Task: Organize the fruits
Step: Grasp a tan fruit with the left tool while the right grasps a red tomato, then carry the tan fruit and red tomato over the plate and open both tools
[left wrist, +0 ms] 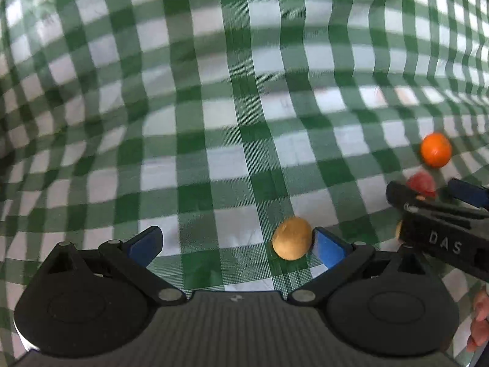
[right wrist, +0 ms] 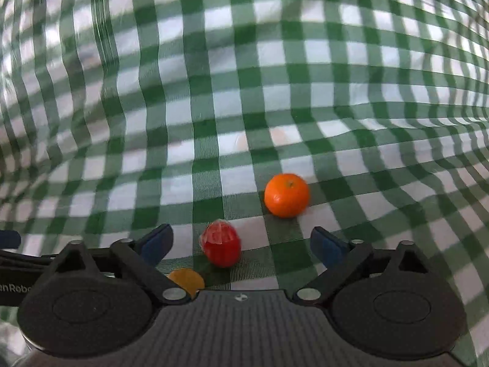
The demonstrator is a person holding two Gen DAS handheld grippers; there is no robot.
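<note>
left gripper (left wrist: 235, 244): jaws spread wide, nothing clamped. tan fruit (left wrist: 292, 238) sits just inside the right-hand blue pad (left wrist: 328, 249), touching or nearly so; far off-centre in the gap. right gripper (right wrist: 241, 244): jaws also wide apart, empty. red fruit (right wrist: 222, 243) lies between the pads, closer to the left-hand one, resting on the cloth. orange fruit (right wrist: 286, 195) sits just beyond the fingertips, near the red one but apart from it. no bowl or tray visible in either view, so destination unknown.

risks (judgement): tan fruit is round and off-centre, so closing now would likely have one pad push it sideways and roll it out. the two grippers are near each other; left wrist view shows the right gripper close alongside, so a collision is possible if both advance. checked tablecloth (right wrist: 214, 91) is soft and wrinkled; fruit may roll in the folds.

materials: tan fruit matte, slightly oval. red fruit glossy, seemingly wrapped in clear film, slippery. orange dimpled, spherical. pads blue, rubbery-looking.
</note>
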